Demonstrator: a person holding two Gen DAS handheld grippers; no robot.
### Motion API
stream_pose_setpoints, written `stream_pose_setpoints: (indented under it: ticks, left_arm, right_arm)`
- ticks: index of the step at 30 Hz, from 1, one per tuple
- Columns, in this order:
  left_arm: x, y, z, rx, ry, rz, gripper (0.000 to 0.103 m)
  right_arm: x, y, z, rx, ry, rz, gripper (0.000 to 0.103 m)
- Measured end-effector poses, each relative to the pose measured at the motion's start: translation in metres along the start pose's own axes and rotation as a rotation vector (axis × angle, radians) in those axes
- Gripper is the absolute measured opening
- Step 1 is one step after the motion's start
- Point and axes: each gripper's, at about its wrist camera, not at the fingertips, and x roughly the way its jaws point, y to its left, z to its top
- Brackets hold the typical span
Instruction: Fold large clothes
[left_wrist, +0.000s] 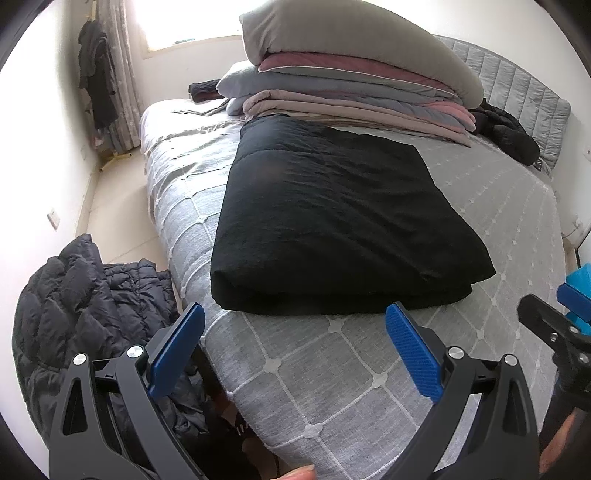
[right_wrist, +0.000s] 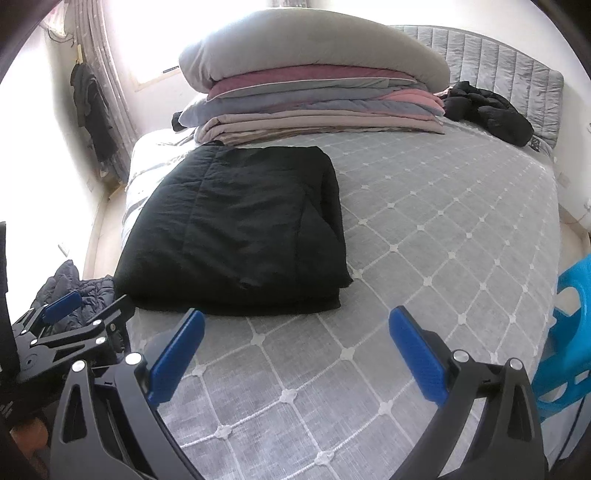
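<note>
Left wrist view, bottom of frame: the left tongs (left_wrist: 293, 319) stand wide apart and hold nothing, their blue pads over the near edge of the bed (left_wrist: 332, 373). Right wrist view, bottom of frame: the right tongs (right_wrist: 296, 323) likewise stand wide apart and hold nothing, above the grey quilted bedcover. Just beyond the tips of both tongs, not touching them, lies the folded black garment (left_wrist: 332, 218), flat on the bed; it fills the centre of the left view and sits left of centre in the right view (right_wrist: 240, 229). Lower left of the left view: a dark puffer jacket (left_wrist: 81, 317) heaped beside the bed. Lower right of the right view: a blue plastic stool (right_wrist: 570, 325). Upper centre, farther back: a stack of folded quilts (left_wrist: 351, 81) topped by a grey one. Upper right: another black jacket (left_wrist: 509, 133) crumpled against the grey padded headboard (left_wrist: 517, 85).
</note>
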Motion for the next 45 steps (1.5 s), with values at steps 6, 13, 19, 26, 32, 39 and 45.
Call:
stream_pose_setpoints:
  ticks: [6, 13, 19, 26, 32, 39, 45]
  left_arm:
    - [-0.001, 0.000, 0.000, 0.000, -0.004, 0.011, 0.094]
    - [-0.005, 0.001, 0.000, 0.002, -0.011, 0.005, 0.094]
    - [0.007, 0.008, 0.004, -0.028, 0.029, -0.079, 0.094]
    - [0.067, 0.049, 0.023, -0.218, 0.172, -0.162, 0.094]
    - [0.110, 0.060, 0.039, -0.296, 0.191, -0.136, 0.095]
    - [0.103, 0.053, 0.067, -0.180, 0.064, 0.017, 0.096]
    - [0.082, 0.056, 0.072, -0.100, -0.031, 0.178, 0.096]
  right_arm:
    - [-0.005, -0.004, -0.005, 0.013, 0.003, -0.002, 0.096]
    - [-0.004, 0.007, -0.009, -0.013, 0.011, -0.002, 0.096]
    - [0.016, 0.001, -0.004, 0.002, 0.066, 0.109, 0.096]
    - [0.085, -0.066, 0.030, 0.220, 0.166, 0.214, 0.096]
    - [0.159, -0.072, 0.051, 0.310, 0.264, 0.248, 0.096]
    - [0.184, -0.011, 0.051, 0.308, 0.301, 0.350, 0.098]
    - [0.181, -0.018, 0.051, 0.323, 0.315, 0.471, 0.099]
